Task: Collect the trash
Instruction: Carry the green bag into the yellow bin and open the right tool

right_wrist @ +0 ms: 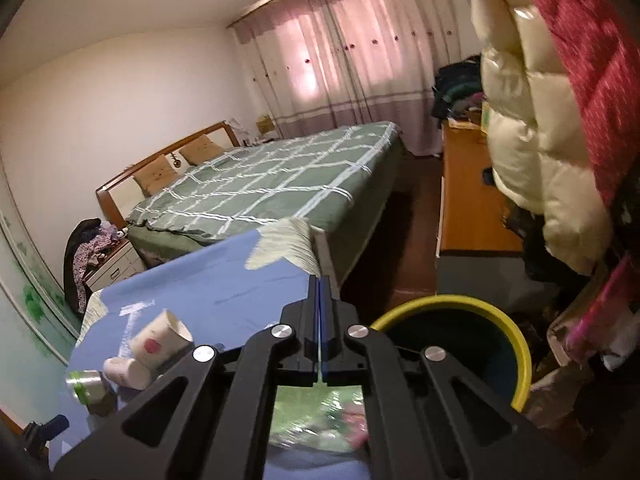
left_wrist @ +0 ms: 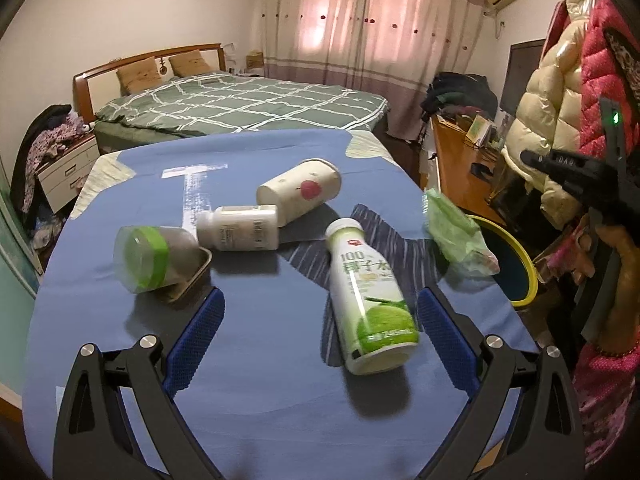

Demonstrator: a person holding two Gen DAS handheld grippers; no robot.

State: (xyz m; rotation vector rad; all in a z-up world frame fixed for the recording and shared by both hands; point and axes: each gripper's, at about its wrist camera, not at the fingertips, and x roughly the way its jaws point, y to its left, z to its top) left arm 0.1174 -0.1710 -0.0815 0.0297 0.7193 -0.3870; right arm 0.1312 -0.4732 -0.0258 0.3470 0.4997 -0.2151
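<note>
Trash lies scattered on the blue-covered table (left_wrist: pixel 280 420) ahead of our left gripper (left_wrist: pixel 320 328), and the yellow-rimmed bin (right_wrist: pixel 516 344) stands off to the right of our right gripper (right_wrist: pixel 320 300), low beside the table, we judge, so items can be dropped in. Our left jaws stand wide, with the green-labelled bottle (left_wrist: pixel 368 300) lying on its side between them, not yet touched, presumably the next pick. Our right jaws are pressed together on the crumpled green wrapper (left_wrist: pixel 456 236), which dangles below them near the bin's rim.

Dim warm room light, ceiling glare, glowing curtains (left_wrist: pixel 360 20), fisheye-bent edges, slight motion blur
</note>
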